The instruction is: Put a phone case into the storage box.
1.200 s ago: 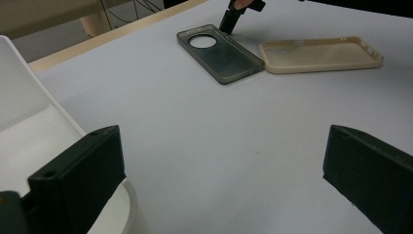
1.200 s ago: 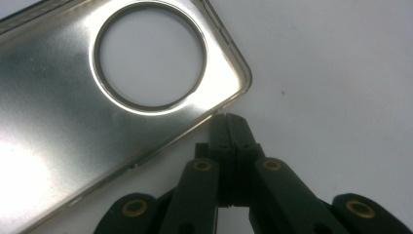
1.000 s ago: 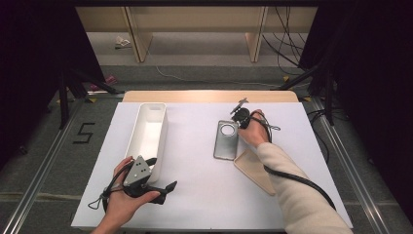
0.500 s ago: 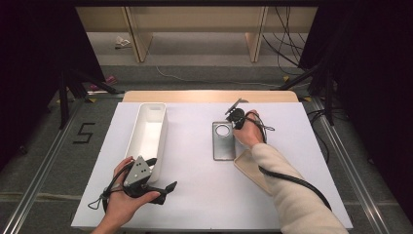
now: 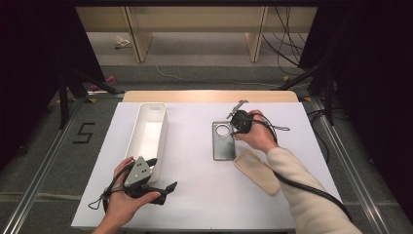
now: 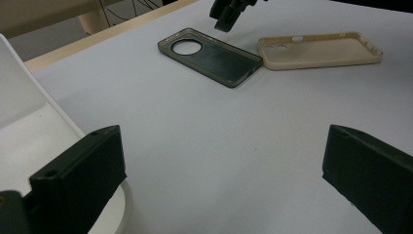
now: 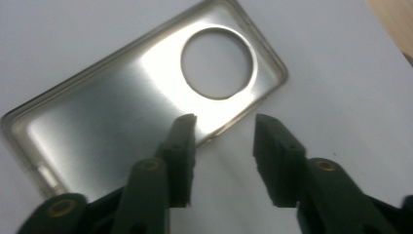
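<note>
- The grey case (image 5: 223, 141) lies flat on the white counter (image 5: 195, 195), right of the middle, with its round hole at the far end.
- The right gripper (image 5: 237, 127) sits at the case's far right corner. In the high view its fingers are hidden under its body and the hand (image 5: 258, 136), so touch cannot be told there.
- In the right gripper view the fingers (image 7: 180, 151) stand part open; they have just been opening. Nothing is between them, and the case (image 7: 122, 112) lies past the tips, with one tip over its rim.
- The case's near left corner runs off the edge of that view, and glare washes out its inner face.
- The tan case (image 5: 257, 171) lies just beside the grey one, on its near right. The sleeve (image 5: 311, 200) crosses its near end in the high view.
- In the left gripper view both cases show far off: the grey case (image 6: 209, 56) left, the tan case (image 6: 319, 48) right, and their corners look to meet. The right gripper's tip (image 6: 226, 17) hangs at the grey case's far edge, cut off by the top of the view.
- The left gripper (image 5: 163, 191) rests at the counter's near left in the left hand (image 5: 124, 204), whose wrist is cut off by the bottom edge. Its fingers (image 6: 78, 180) stand wide apart over bare counter, holding nothing.
- The white tray (image 5: 148, 136) stands lengthwise on the left. Its near end is hidden behind the left gripper, and its inside is too pale to read.
</note>
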`<state>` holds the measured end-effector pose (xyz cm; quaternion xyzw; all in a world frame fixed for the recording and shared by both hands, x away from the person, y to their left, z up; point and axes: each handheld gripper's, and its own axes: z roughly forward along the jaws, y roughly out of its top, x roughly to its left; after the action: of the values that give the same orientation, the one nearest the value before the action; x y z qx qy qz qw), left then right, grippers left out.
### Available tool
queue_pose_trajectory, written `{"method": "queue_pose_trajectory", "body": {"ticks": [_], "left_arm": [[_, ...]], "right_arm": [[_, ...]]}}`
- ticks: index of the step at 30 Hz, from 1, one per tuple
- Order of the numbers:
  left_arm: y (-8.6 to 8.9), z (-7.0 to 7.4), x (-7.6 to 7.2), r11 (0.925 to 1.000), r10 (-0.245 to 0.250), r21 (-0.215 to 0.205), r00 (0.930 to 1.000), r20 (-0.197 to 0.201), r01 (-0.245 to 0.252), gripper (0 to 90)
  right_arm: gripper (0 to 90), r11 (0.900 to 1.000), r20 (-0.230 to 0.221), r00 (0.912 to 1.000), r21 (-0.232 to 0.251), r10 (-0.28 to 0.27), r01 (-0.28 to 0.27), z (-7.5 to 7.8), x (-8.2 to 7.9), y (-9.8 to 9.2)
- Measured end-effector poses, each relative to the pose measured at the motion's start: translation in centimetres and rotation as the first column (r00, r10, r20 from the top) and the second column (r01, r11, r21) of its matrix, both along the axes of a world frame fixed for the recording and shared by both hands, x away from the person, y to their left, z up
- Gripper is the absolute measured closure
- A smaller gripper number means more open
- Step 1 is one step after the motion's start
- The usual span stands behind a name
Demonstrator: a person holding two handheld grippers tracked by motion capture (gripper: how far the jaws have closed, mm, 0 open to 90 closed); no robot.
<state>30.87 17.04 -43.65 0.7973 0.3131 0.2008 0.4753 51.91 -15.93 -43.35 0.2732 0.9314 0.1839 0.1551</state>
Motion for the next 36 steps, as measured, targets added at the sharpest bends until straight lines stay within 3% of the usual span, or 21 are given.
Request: {"method": "queue_pose_trajectory", "body": {"ticks": [3,9,15,25,27,31,33,36], "left_arm": [[-0.1,0.0,0.0,1.0000,0.000,0.003,1.0000,-0.001,0.000,1.0],[-0.1,-0.1,0.0,1.0000,-0.001,0.007,1.0000,-0.004,0.001,1.0],[-0.1,-0.1,0.0,1.0000,-0.001,0.006,1.0000,-0.004,0.001,1.0],[-0.1,-0.1,0.0,1.0000,-0.002,0.003,1.0000,-0.004,0.002,1.0],[-0.1,-0.1,0.0,1.0000,-0.002,0.003,1.0000,-0.004,0.002,1.0],[-0.1,-0.1,0.0,1.0000,-0.003,0.003,1.0000,-0.005,0.003,1.0],[-0.1,-0.1,0.0,1.0000,-0.003,0.004,1.0000,-0.004,0.003,1.0],[-0.1,-0.1,0.0,1.0000,-0.003,0.006,1.0000,-0.004,0.003,1.1]], "right_arm": [[47.8,0.995,0.007,0.9947,0.002,0.103,-0.103,0.3,-1.2,0.1],[38.2,0.968,-0.024,0.9693,-0.050,0.245,-0.246,0.4,-3.2,0.9],[36.2,0.929,-0.049,0.9399,-0.144,0.338,-0.342,-0.2,-4.3,2.3],[38.2,0.883,-0.076,0.9136,-0.236,0.400,-0.406,-1.6,-5.1,4.3],[38.6,0.881,-0.078,0.9127,-0.241,0.401,-0.408,-1.8,-5.2,4.4],[39.4,0.864,-0.086,0.9038,-0.267,0.419,-0.426,-2.2,-5.3,5.0],[39.6,0.864,-0.089,0.9059,-0.274,0.414,-0.422,-2.3,-5.3,5.1],[40.4,0.859,-0.087,0.9007,-0.275,0.426,-0.432,-2.3,-5.1,5.2]]}}
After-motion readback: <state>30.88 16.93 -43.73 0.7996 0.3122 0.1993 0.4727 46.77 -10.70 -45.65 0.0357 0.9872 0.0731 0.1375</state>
